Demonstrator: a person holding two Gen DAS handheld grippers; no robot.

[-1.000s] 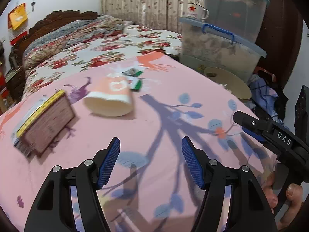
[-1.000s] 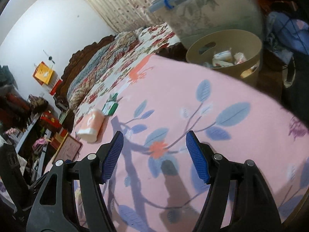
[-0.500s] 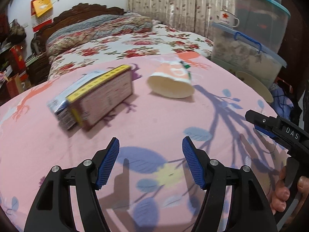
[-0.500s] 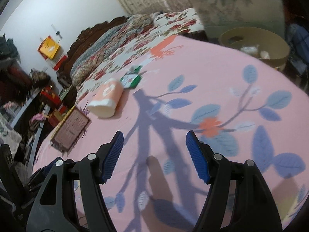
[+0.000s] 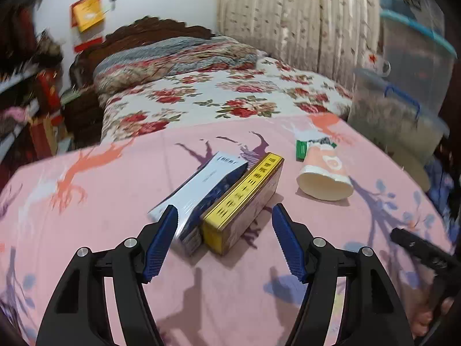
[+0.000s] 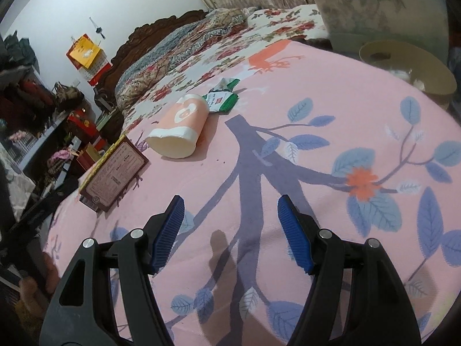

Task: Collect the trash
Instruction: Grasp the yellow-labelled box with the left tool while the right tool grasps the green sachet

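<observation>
On the pink cloth lie a yellow-edged box (image 5: 245,201) and a white box (image 5: 201,190) side by side, a tipped orange paper cup (image 5: 324,173) and a green wrapper (image 5: 302,148). My left gripper (image 5: 224,240) is open and empty, just in front of the two boxes. My right gripper (image 6: 230,235) is open and empty over bare cloth, well short of the cup (image 6: 180,128), the wrapper (image 6: 223,99) and the yellow-edged box (image 6: 113,174).
A beige bin (image 6: 409,66) with trash stands past the table's far right edge, below lidded plastic tubs (image 6: 383,8). A floral bed (image 5: 216,92) lies behind the table. Cluttered shelves (image 6: 43,121) stand at left. The right gripper's body shows in the left wrist view (image 5: 423,256).
My left gripper has swung left, from facing the cup to facing the two boxes, and come close to them. My right gripper has turned from the bin toward the table's middle.
</observation>
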